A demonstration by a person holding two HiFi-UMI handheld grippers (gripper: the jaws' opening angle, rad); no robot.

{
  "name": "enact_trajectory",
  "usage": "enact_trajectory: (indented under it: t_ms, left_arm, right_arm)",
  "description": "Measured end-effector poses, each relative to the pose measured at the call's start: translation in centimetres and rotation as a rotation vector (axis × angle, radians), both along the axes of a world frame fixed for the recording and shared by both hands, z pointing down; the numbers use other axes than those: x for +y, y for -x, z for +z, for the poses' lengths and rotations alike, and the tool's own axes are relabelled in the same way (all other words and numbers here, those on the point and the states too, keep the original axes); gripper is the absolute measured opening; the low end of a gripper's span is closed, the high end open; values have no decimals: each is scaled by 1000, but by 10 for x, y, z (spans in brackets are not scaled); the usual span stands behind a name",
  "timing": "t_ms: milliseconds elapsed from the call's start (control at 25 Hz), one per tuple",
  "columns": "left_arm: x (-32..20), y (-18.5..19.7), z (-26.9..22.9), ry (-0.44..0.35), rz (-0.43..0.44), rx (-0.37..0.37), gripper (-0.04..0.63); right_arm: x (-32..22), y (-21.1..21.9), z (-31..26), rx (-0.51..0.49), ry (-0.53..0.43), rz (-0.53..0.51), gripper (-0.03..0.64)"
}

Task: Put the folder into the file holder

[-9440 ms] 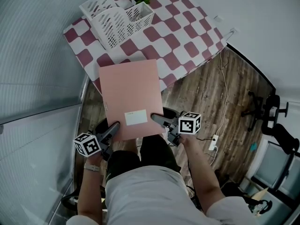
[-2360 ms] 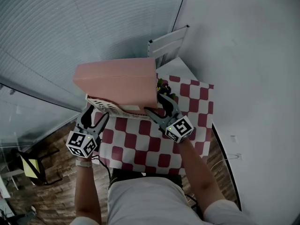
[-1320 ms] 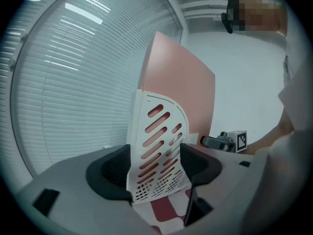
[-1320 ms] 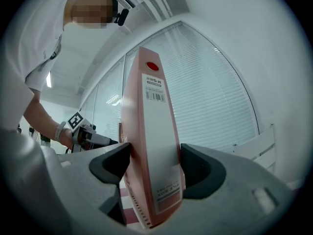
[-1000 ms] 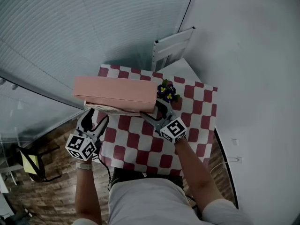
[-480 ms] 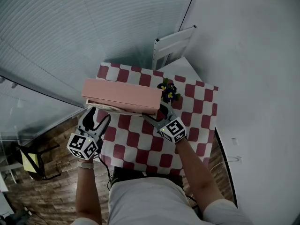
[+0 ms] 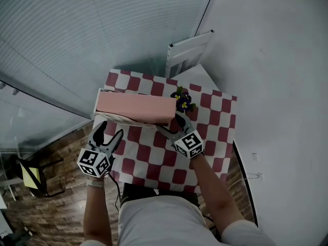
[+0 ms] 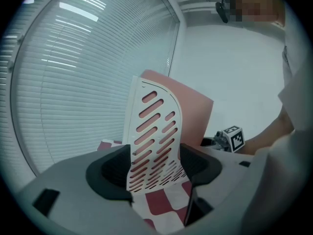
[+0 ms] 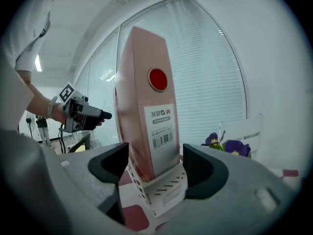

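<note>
The pink folder (image 7: pixel 134 106) stands on edge inside the white slotted file holder (image 7: pixel 108 118) on the checkered table (image 7: pixel 207 132). My right gripper (image 7: pixel 171 125) is at the folder's right end. Its jaws are opening, and the labelled folder spine (image 9: pixel 155 116) and the holder's end (image 9: pixel 164 191) stand between the pads with a gap on each side. My left gripper (image 7: pixel 108 134) is open, just short of the holder's left end. The holder's slotted side panel (image 8: pixel 154 136) fills the view between its jaws, with the folder (image 8: pixel 195 106) rising behind it.
A small pot of purple flowers (image 7: pixel 182 100) stands right by the folder's right end, close to my right gripper. A white slatted chair back (image 7: pixel 187 49) is beyond the table by the wall. Window blinds (image 7: pixel 77 40) run along the left. Wood floor (image 7: pixel 46 209) lies below left.
The folder has sunk lower into the holder. My right gripper's jaws have spread off the folder's end. My left gripper has drawn back a little toward me.
</note>
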State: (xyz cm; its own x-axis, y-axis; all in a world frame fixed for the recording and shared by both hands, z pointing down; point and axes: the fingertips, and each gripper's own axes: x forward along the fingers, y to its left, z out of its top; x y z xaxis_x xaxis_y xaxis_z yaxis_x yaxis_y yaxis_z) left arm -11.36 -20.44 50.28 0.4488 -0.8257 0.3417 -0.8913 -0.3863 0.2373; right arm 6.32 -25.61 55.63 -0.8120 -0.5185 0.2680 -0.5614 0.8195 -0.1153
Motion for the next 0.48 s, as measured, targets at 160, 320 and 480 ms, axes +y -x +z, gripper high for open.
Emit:
enact_trajectory:
  t_ms: [160, 320, 480]
  left_arm:
    - [7, -13, 1, 2, 13, 14, 296]
    - [9, -37, -5, -17, 48, 24, 296]
    - [13, -65, -13, -33, 85, 36, 296]
  right_arm:
    - [6, -8, -11, -8, -4, 3, 330]
    - [13, -26, -27, -34, -9, 42, 330]
    - [24, -49, -45, -46, -18, 87, 330]
